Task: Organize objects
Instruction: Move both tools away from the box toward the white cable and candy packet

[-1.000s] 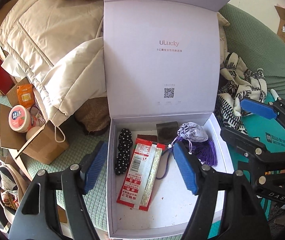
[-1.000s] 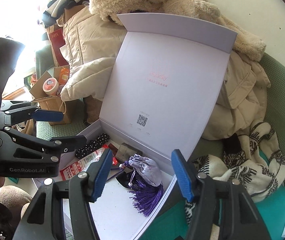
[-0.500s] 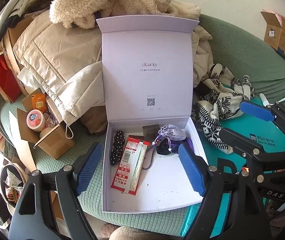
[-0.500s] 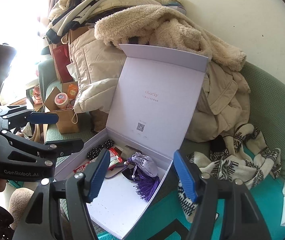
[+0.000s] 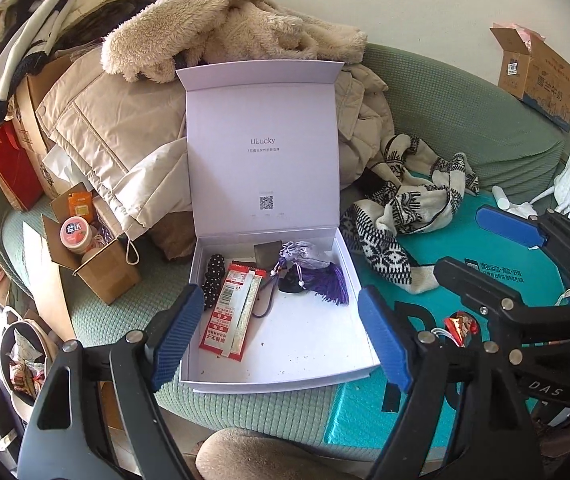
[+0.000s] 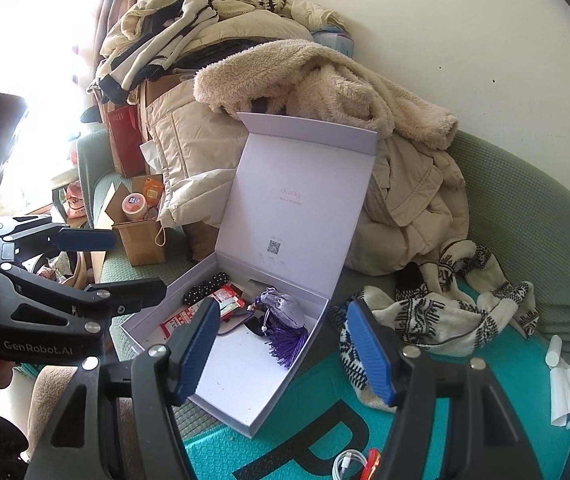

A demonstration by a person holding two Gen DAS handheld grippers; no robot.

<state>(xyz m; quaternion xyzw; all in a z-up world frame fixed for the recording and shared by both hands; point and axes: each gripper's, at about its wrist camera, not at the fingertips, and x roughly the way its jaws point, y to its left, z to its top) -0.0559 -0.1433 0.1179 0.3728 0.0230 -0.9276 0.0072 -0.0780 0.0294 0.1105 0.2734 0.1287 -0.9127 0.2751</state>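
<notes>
left wrist view: left gripper point(image 5: 277, 336) with jaws apart, nothing between the blue pads, held above the near edge of the white box point(image 5: 285, 376). box sits on the green sofa point(image 5: 465, 120), lid point(image 5: 263, 148) upright against a beige coat point(image 5: 97, 136). inside, all toward the back half: dotted black item point(image 5: 213, 280) at left, red packet point(image 5: 231, 314) just beside it and lying lengthwise, grey pouch point(image 5: 301, 254) with a purple tassel point(image 5: 331, 286) at back centre, small dark block point(image 5: 267, 252) touching the back wall. front of the box floor bare. right gripper point(image 5: 497, 256) in view at the right, jaws apart and empty, over a teal mat point(image 5: 437, 304). patterned scarf point(image 5: 401, 216) lies between box and mat. small carton point(image 5: 105, 268) with a pink jar point(image 5: 75, 234) left of the box

right wrist view: right gripper point(image 6: 285, 352) jaws apart, nothing held, over the box's right corner point(image 6: 257, 412). pouch point(image 6: 283, 310) and tassel point(image 6: 287, 344) near the box's right wall; packet point(image 6: 221, 306) and dotted item point(image 6: 205, 288) beyond. left gripper point(image 6: 113, 264) at the left, open and empty. white cable point(image 6: 349, 462) on the mat at the bottom edge
</notes>
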